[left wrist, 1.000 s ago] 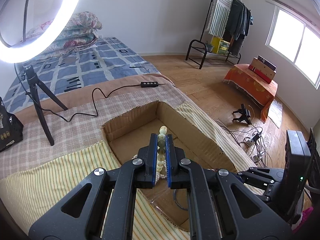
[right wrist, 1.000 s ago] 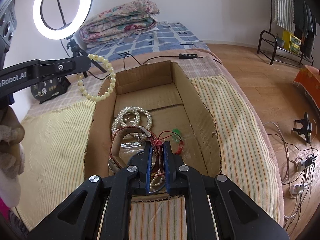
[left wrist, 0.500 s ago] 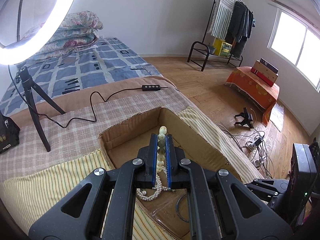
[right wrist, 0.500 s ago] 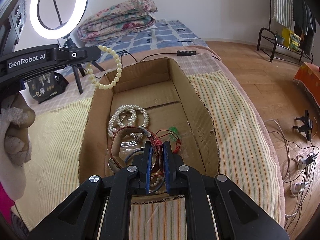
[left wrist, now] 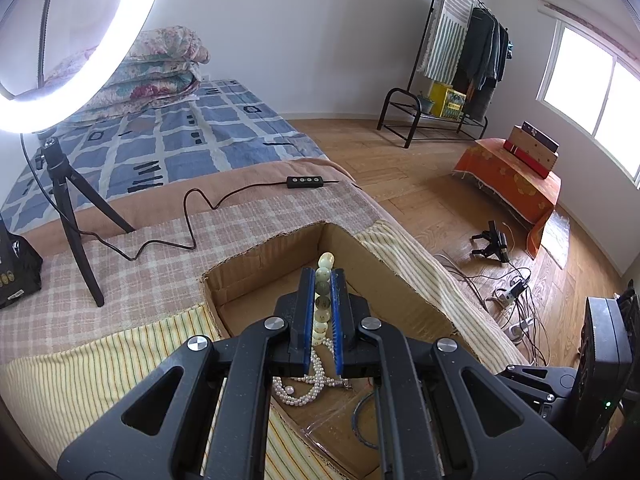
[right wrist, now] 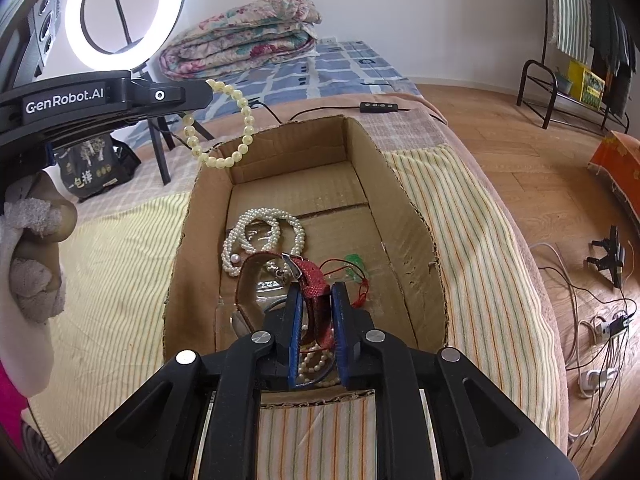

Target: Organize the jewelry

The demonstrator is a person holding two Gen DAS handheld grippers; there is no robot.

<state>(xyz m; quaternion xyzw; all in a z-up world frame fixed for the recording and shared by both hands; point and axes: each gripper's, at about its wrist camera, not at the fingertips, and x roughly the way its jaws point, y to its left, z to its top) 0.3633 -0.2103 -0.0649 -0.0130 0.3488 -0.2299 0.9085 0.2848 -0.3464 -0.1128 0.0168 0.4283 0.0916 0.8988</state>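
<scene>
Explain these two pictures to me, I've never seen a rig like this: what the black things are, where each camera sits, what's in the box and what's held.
There is no robot here. A person holds a black two-finger gripper in each hand, and each gripper has a wide-angle camera looking out along its fingers.

The left wrist view looks along the left gripper, which is shut on a bead bracelet. The right wrist view shows that same bracelet hanging above the cardboard box.

The right gripper reaches into the box. Its jaws have just been opening, with a red strap between them.

The box stands on a striped cloth on a bed. In it also lie pearl strands and a small green piece on red cord.
</scene>
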